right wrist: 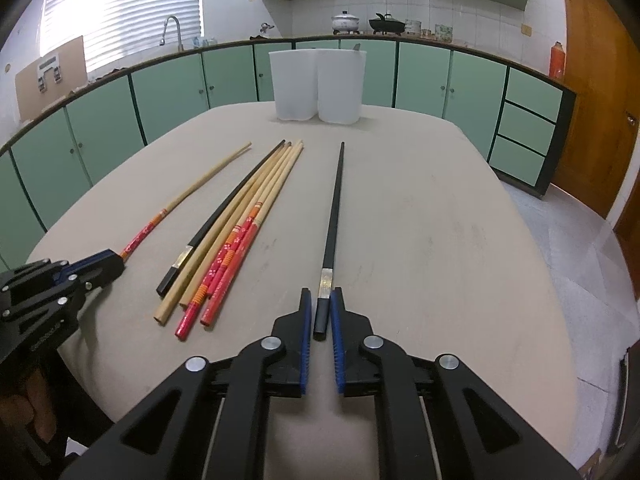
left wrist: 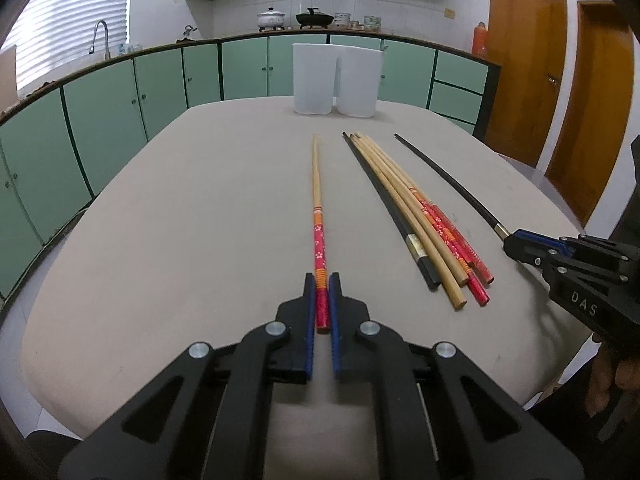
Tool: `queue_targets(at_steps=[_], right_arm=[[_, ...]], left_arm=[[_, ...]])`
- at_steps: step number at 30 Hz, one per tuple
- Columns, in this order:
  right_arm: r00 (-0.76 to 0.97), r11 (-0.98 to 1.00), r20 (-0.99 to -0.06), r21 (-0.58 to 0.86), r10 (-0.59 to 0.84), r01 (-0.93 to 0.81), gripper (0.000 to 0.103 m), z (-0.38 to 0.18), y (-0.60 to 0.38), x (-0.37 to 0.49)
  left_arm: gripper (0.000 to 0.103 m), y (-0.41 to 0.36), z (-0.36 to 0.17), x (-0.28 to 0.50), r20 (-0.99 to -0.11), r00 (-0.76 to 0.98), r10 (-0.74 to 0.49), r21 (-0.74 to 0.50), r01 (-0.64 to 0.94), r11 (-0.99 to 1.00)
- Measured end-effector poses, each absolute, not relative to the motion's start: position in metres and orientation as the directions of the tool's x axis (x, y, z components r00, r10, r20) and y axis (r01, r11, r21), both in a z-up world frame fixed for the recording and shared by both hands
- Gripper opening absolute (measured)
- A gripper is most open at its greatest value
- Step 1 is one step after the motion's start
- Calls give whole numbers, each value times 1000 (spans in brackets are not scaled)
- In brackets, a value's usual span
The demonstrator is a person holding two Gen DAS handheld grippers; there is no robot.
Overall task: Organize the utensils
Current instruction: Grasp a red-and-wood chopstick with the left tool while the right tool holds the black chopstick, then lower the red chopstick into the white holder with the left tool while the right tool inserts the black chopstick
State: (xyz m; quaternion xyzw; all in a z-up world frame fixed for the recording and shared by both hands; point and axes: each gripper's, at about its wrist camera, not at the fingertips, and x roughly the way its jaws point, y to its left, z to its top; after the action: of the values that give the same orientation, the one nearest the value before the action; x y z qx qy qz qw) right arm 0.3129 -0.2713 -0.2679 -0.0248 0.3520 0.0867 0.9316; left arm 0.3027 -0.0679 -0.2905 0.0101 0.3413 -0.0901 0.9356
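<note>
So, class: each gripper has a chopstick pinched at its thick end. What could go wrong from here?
1. The left gripper and right gripper hold only the ends, so the red-patterned chopstick and black chopstick may swing or slip.
2. The two white containers are narrow and far, so tips may miss.

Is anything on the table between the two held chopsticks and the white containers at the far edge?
Nothing visible. The table lies bare ahead of the black chopstick and the red-handled chopstick, up to the white containers. The loose chopstick bundle lies between them, off either line.
</note>
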Motion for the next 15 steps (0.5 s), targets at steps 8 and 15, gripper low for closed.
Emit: queue_targets(at_steps=[8, 15], right_arm=[[737, 982, -651, 92, 184, -164, 8, -242, -280, 302], [764, 978, -615, 60, 193, -198, 8, -173, -278, 287]], left_arm=[[5, -56, -258, 307, -625, 738, -253, -179, 180, 967], [5, -46, -202, 295, -588, 769, -251, -177, 180, 968]])
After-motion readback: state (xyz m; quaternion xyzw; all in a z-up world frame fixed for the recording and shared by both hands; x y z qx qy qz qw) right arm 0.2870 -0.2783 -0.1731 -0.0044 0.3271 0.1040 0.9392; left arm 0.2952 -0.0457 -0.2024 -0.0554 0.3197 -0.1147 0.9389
